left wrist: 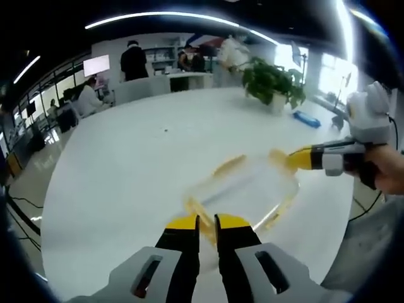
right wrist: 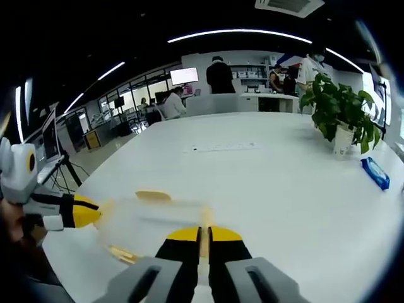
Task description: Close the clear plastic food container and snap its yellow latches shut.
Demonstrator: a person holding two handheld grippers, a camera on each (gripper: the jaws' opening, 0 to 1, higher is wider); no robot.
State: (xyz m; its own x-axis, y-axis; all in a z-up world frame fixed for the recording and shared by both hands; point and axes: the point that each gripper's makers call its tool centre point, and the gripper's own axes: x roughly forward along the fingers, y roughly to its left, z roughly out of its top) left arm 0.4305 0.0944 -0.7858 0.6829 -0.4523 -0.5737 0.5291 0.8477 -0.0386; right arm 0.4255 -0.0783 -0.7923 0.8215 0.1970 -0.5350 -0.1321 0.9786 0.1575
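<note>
Container (left wrist: 243,189) btwn both grippers, touching fingers (left wrist: 187,222).

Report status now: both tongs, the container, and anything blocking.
Left tongs and right tongs shut at opposite container edges. Clear container flat on table. Plant, blue object far off.

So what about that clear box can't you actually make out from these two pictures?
- Left gripper view: the clear container is motion-blurred; whether its lid is fully seated is unclear.
- Left gripper view: the near yellow latch is partly hidden behind the left gripper.
- Right gripper view: the right gripper covers the container's near edge, so any latch grip is hidden.
</note>
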